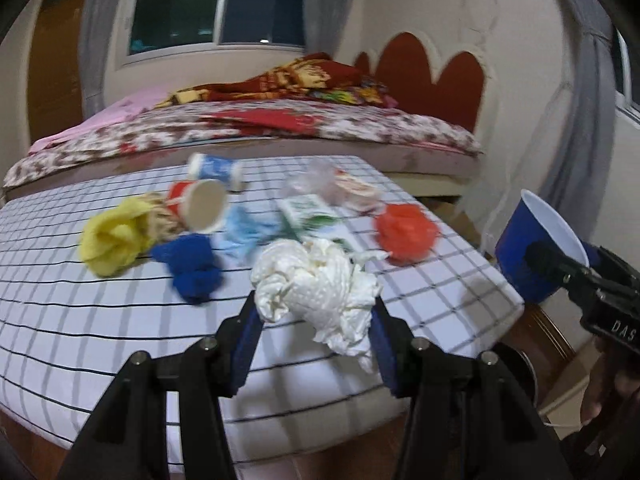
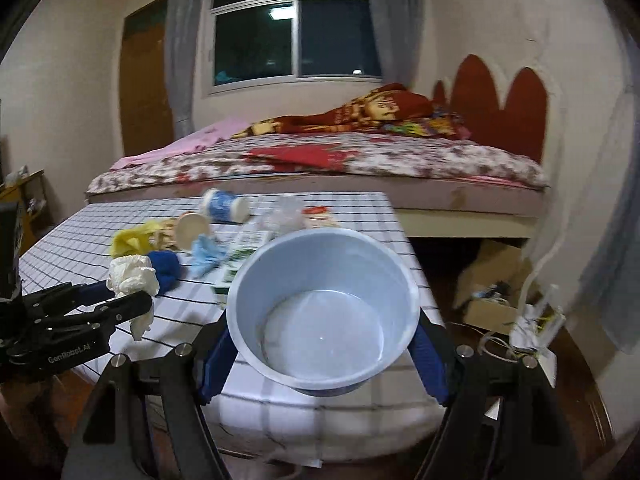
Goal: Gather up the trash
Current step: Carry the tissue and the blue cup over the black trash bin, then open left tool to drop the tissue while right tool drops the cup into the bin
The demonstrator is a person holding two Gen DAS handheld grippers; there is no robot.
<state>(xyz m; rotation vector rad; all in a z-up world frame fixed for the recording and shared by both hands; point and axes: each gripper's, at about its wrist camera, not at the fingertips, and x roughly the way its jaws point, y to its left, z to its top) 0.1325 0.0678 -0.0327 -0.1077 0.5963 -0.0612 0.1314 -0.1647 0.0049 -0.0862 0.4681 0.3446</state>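
Observation:
My left gripper (image 1: 316, 316) is shut on a crumpled white tissue (image 1: 316, 288) and holds it just above the checked table (image 1: 80, 320); it also shows in the right wrist view (image 2: 132, 276). My right gripper (image 2: 320, 344) is shut on a blue bucket (image 2: 324, 308) with a pale, empty inside, held past the table's right edge; it also shows in the left wrist view (image 1: 536, 244). On the table lie a yellow wad (image 1: 112, 240), a dark blue wad (image 1: 192, 268), a light blue wad (image 1: 244, 236), an orange wad (image 1: 406, 232), a red paper cup (image 1: 200, 204), a blue-and-white cup (image 1: 216, 170), a green-and-white carton (image 1: 312, 212) and clear plastic wrap (image 1: 320, 184).
A bed (image 1: 248, 128) with floral sheets and a red blanket stands behind the table. A window (image 1: 220, 4) and curtains are on the back wall. A cardboard box (image 2: 492, 280) and cables (image 2: 532, 320) lie on the floor to the right of the table.

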